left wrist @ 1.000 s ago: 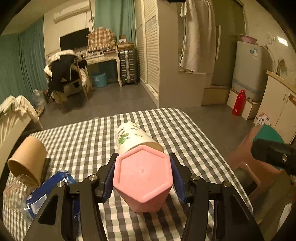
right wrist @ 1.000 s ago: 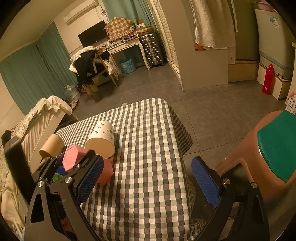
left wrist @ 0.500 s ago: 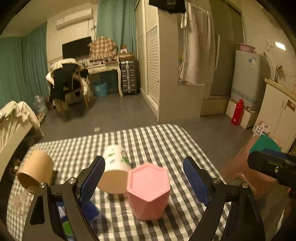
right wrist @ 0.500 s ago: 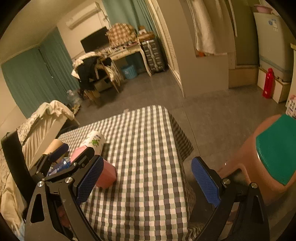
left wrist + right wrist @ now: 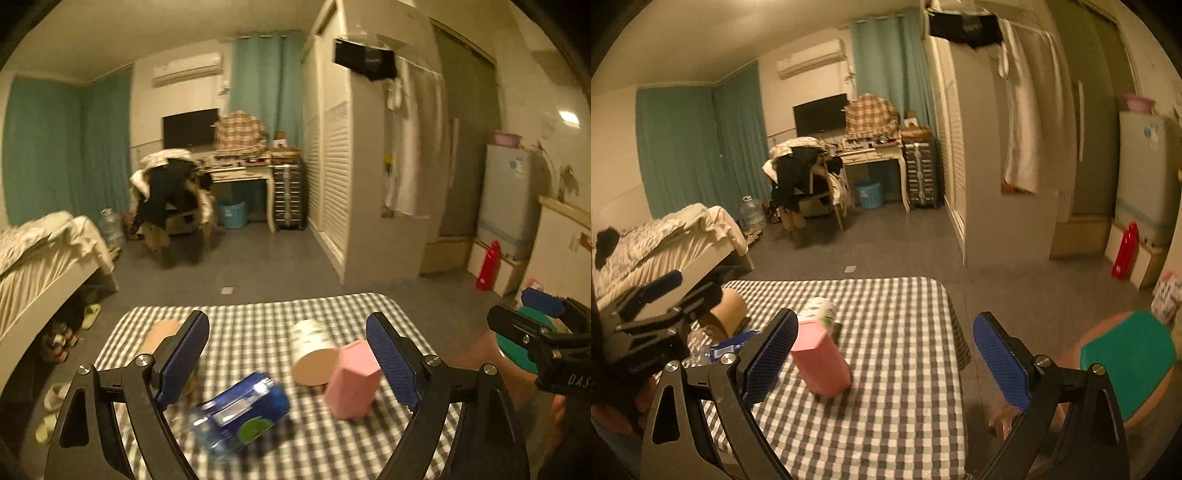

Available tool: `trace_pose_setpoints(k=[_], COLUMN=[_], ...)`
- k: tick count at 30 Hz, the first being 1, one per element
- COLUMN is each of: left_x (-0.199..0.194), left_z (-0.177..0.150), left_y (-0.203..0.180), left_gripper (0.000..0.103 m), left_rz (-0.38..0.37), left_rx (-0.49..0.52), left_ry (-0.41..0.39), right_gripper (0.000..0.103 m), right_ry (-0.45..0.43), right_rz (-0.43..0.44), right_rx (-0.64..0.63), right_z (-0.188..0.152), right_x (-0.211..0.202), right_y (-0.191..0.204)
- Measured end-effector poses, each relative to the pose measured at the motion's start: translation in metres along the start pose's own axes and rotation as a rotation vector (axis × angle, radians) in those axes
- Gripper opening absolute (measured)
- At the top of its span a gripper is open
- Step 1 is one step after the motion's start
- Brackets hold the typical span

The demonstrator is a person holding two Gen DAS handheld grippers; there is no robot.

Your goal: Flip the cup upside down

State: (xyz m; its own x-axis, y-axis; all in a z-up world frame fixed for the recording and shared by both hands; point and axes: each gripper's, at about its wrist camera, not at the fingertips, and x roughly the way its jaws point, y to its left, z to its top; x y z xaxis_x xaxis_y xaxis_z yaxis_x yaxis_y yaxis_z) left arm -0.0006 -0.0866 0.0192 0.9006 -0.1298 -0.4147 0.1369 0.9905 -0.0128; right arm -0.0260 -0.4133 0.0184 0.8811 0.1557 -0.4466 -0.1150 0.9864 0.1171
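Both tongs agape, empty; blurred pink cup partly behind right pad.

Your pink cup sits on grey-and-white checked cloth; at its ten o'clock, a white cup with green leaf print; at eight, a blue-labelled bottle.

The left gripper, which clamped the pink cup a second ago, has spread wide and pulled back; the cup now stands free near its right finger.

Home bedroom, bed, cluttered desk, wardrobe, fridge
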Motion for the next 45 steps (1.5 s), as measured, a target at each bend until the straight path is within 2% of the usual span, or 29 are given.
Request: trace_pose_setpoints(k=[6,10,11,24,45], left_x=[-0.002,-0.007,-0.008,-0.005,-0.009], left_z=[-0.017,-0.019,-0.021,-0.026,-0.024], left_y=[0.037,0.044,0.045,0.051,0.059], left_gripper=[0.09,0.102,0.102,0.103,0.103], left_rz=[0.03,0.061,0.069,0.109,0.123], left_rx=[-0.094,-0.088,-0.084,-0.117,-0.13], left_ry=[0.022,0.007,0.003,0.036,0.035], right_gripper=[0.096,0.097,0.101,0.103,0.103], right_ry=[0.013,0.009,0.006,0.001,0.015], right_rz=[0.055,0.035,0.028,-0.021,-0.016], right_rx=[-0.082,-0.12,-0.122,-0.112,-0.123], right_z=[-0.01,-0.014,-0.014,-0.014,-0.018], right_x=[0.006,0.012,0.012,0.016,0.021], right_y=[0.04,0.057,0.058,0.055,0.062])
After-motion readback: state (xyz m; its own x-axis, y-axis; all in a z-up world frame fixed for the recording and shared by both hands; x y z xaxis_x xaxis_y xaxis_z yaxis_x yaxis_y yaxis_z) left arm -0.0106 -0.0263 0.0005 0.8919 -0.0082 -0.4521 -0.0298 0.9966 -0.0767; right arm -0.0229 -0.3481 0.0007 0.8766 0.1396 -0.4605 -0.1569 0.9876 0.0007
